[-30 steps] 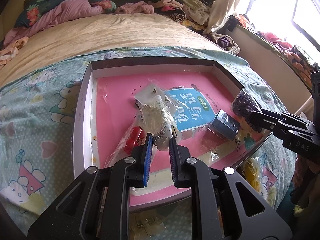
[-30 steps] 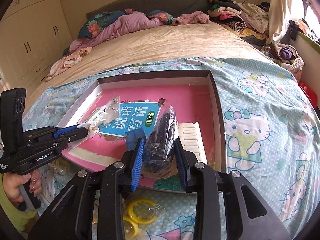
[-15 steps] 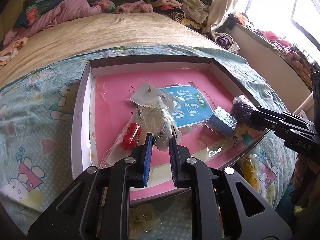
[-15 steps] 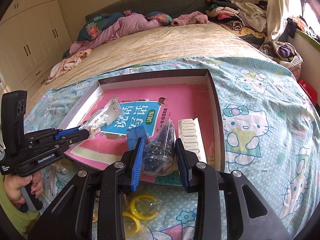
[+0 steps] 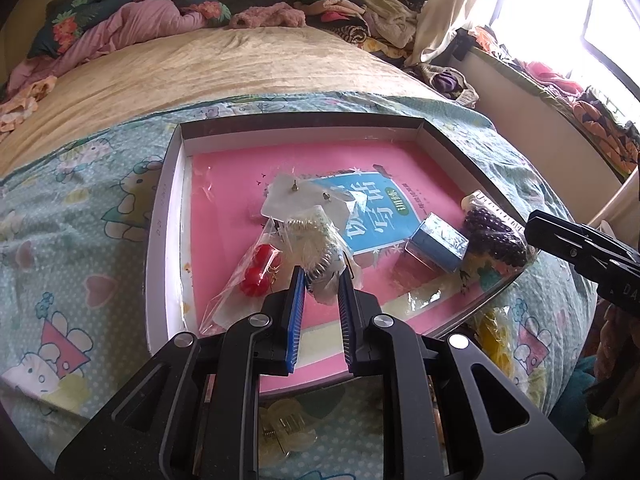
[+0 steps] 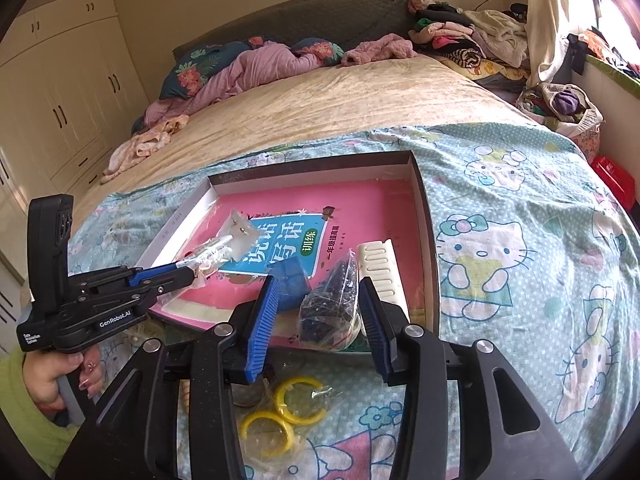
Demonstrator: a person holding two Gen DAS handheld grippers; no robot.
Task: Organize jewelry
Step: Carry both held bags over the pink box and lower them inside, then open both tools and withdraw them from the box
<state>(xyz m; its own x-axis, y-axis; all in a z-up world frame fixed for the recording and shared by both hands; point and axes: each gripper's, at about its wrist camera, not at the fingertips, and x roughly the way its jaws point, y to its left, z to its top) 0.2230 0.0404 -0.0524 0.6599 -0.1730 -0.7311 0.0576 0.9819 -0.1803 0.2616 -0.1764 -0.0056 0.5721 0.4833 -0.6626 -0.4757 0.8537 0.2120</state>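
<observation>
In the shallow white-walled box with a pink book lining it (image 5: 170, 216), the left wrist view shows the left gripper (image 5: 322, 280) nipping a clear bag of pale, bristly jewelry (image 5: 316, 242); a bag of red beads (image 5: 258, 270) lies just left. In the right wrist view, the right gripper (image 6: 316, 300) gapes around a bag of dark beads (image 6: 332, 304), seemingly released. Yellow rings (image 6: 280, 406) outside suggest sorting remains.
</observation>
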